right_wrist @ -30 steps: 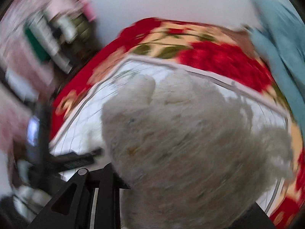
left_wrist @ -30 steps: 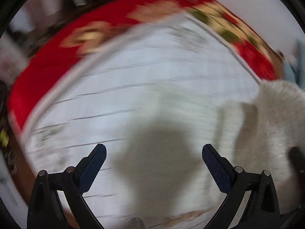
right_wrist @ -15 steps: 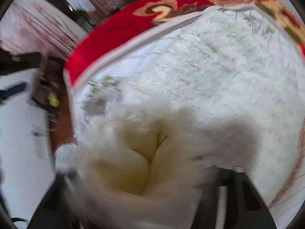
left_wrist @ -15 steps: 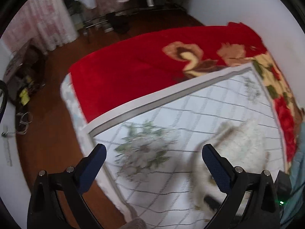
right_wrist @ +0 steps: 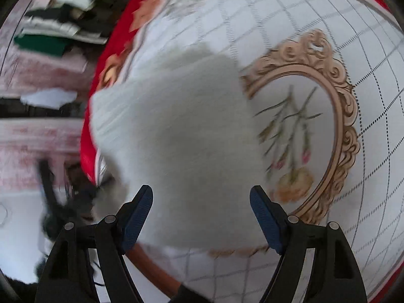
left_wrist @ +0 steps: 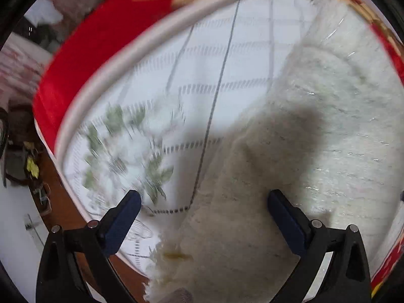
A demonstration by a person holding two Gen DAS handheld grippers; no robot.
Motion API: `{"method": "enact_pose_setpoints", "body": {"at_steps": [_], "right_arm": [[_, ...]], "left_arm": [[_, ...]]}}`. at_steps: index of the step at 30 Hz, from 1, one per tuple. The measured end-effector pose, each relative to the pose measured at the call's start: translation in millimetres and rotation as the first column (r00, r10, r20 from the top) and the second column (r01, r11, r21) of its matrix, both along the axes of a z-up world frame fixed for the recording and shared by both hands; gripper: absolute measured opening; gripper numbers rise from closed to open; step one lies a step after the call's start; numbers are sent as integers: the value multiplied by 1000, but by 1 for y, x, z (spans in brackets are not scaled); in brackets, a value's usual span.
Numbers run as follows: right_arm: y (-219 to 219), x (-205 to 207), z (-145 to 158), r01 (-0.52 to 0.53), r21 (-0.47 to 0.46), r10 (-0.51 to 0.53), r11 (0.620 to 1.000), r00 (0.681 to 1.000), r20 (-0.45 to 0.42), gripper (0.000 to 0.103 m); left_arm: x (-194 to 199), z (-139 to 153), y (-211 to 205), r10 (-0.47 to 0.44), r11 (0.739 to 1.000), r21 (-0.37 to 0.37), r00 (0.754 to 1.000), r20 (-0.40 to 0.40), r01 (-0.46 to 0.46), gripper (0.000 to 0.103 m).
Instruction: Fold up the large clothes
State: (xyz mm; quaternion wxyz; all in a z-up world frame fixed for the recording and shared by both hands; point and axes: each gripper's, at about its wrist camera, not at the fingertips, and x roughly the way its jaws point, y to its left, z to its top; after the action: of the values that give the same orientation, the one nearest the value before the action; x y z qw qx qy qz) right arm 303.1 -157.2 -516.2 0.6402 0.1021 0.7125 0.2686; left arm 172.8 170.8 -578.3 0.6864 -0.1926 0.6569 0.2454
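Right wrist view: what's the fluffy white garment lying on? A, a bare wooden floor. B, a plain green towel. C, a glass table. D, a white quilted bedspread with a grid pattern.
D: the fluffy white garment rests on the white quilted bedspread, whose grid lines and gold-framed flower motif show beside it.

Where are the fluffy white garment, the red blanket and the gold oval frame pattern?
fluffy white garment (left_wrist: 315, 131), left wrist view, its middle.
red blanket (left_wrist: 83, 58), left wrist view, plain red edge.
gold oval frame pattern (right_wrist: 346, 116), right wrist view, right rim.

Both wrist views look steeply down, close over the bed (left_wrist: 222, 58); they share its white checked sheet (right_wrist: 315, 7) and the fluffy white garment (left_wrist: 315, 151).
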Motion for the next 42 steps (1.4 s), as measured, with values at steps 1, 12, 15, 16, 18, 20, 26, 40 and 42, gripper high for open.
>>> {"method": "enact_pose_setpoints", "body": {"at_steps": [1, 12, 15, 16, 18, 20, 26, 40, 42], "right_arm": [[-2, 6, -15, 8, 26, -7, 1000, 1000, -25, 81], [20, 20, -101, 30, 335, 40, 942, 979, -200, 58], [-14, -2, -88, 215, 294, -145, 931, 959, -242, 50], [-26, -12, -84, 268, 272, -199, 924, 946, -256, 50], [-59, -40, -81, 376, 211, -300, 902, 900, -317, 55], [-83, -57, -76, 374, 101, -319, 922, 882, -347, 71], [-112, -33, 13, 330, 43, -325, 943, 941, -91, 72], [46, 45, -81, 67, -47, -75, 997, 980, -186, 0], [54, 43, -72, 25, -66, -35, 997, 988, -152, 0]], "left_arm": [[-1, -1, 2, 5, 1000, -8, 1000, 8, -5, 103], [23, 46, 6, -70, 997, 33, 993, 91, 67, 103], [29, 66, 0, -106, 994, 47, 987, 120, 101, 103], [30, 71, -5, -117, 993, 46, 985, 129, 112, 103], [35, 77, -17, -146, 989, 37, 978, 150, 142, 103], [45, 83, -28, -170, 985, 41, 972, 161, 166, 103], [69, 79, -42, -211, 977, 78, 960, 181, 200, 103], [58, 10, -49, -228, 973, -7, 971, 65, 229, 103], [56, 12, -46, -209, 977, -26, 975, 73, 211, 103]]}}
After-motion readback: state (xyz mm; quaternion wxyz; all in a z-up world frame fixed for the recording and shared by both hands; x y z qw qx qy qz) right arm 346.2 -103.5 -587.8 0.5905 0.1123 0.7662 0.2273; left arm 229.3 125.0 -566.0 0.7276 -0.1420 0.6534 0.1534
